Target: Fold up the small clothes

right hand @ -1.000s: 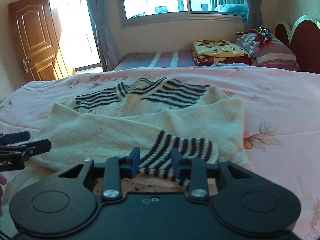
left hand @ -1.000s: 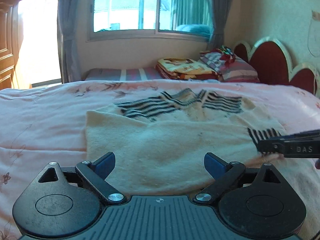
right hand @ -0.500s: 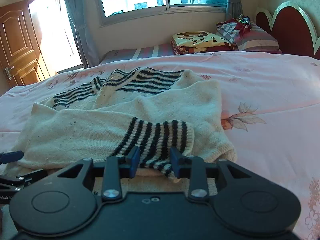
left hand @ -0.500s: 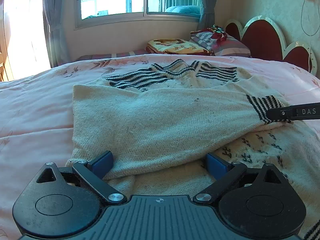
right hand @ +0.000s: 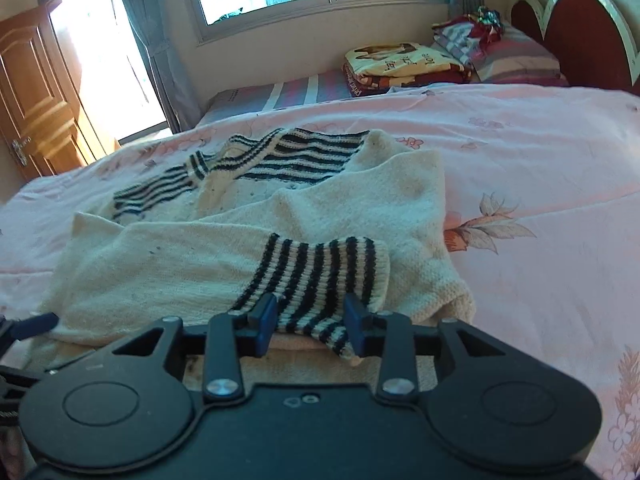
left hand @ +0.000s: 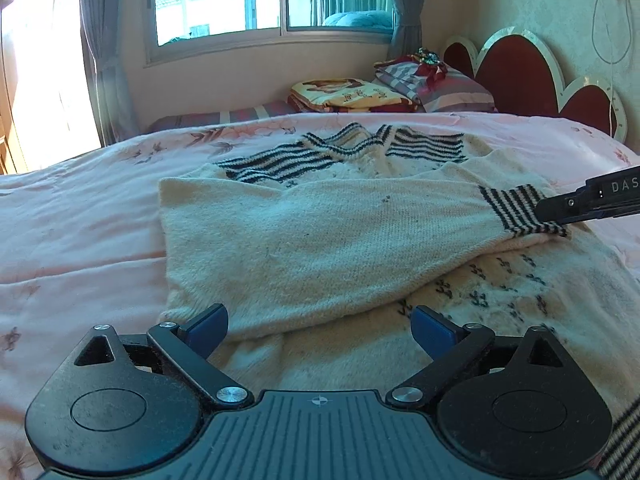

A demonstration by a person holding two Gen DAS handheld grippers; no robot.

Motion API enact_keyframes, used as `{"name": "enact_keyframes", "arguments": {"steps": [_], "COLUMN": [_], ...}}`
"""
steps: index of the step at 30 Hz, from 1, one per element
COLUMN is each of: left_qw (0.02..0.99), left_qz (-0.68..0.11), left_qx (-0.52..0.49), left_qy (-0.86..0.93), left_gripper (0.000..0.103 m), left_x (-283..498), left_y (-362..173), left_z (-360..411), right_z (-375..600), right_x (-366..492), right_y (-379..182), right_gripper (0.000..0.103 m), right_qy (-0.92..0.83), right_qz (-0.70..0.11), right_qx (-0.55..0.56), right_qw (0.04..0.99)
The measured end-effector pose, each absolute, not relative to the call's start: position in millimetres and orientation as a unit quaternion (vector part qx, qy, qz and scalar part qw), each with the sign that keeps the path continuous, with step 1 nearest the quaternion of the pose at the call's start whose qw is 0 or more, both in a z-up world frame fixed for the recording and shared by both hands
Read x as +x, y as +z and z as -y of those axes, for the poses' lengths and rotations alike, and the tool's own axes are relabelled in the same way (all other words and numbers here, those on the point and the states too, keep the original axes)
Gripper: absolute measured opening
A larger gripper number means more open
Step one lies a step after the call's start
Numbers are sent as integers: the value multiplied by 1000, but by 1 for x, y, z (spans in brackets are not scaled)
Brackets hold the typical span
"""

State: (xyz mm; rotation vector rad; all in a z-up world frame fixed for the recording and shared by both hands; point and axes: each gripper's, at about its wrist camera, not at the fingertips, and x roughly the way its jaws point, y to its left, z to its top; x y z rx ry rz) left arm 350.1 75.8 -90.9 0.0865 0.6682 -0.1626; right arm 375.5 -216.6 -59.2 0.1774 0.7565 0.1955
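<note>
Right gripper [right hand: 310, 322] jaws opening around the striped cuff [right hand: 320, 276], wider than a second ago, folded sleeve [left hand: 320, 248] now lying across the sweater [left hand: 500, 292] toward 3 o'clock, views rolled.

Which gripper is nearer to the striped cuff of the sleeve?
Right. The right gripper has the striped cuff between its opening jaws; the left gripper is open at the sleeve's far fold.

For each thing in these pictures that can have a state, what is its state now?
Sweater: flat on the bed, one sleeve folded across the body.
Striped cuff: between the right pads, not pressed.
Right hand-held gripper: opening.
Left hand-held gripper: open wide, holding nothing.
Door: open.
Curtains: drawn aside.
Blanket: folded.
</note>
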Motion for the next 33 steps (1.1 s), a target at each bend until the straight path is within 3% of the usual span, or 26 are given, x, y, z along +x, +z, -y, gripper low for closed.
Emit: {"name": "enact_keyframes", "arguments": {"steps": [3, 4, 5, 7, 12, 17, 25, 31, 33], "left_qw": [935, 932, 927, 914, 886, 854, 799, 803, 806], "left_qz": [-345, -351, -362, -387, -411, -415, -413, -398, -396], "left_qx": [-7, -23, -42, -95, -202, -299, -413, -419, -417], "left_qy": [-85, -84, -84, -76, -80, -94, -144, -143, -137], "left_gripper": [98, 85, 61, 52, 52, 52, 52, 51, 45], "left_x": [305, 289, 273, 239, 172, 156, 174, 165, 159], "left_y": [-84, -84, -85, -90, -98, -114, -143, -148, -149], "left_z": [-103, -111, -119, -134, -142, -141, -148, -145, -144], "right_z": [238, 248, 258, 279, 328, 342, 333, 320, 322], "right_x": [336, 319, 303, 267, 193, 168, 188, 194, 193], "right_y": [-51, -51, -54, -60, -85, -104, -117, -114, -115], "right_gripper": [40, 39, 38, 36, 37, 37, 33, 28, 23], "right_qy": [121, 129, 133, 133, 141, 198, 238, 247, 246], "right_qz": [-370, -375, -384, -399, -434, -447, -460, -467, -472], "right_qx": [92, 99, 107, 127, 244, 322, 363, 343, 342], "right_qw": [917, 912, 908, 898, 856, 811, 775, 777, 775]}}
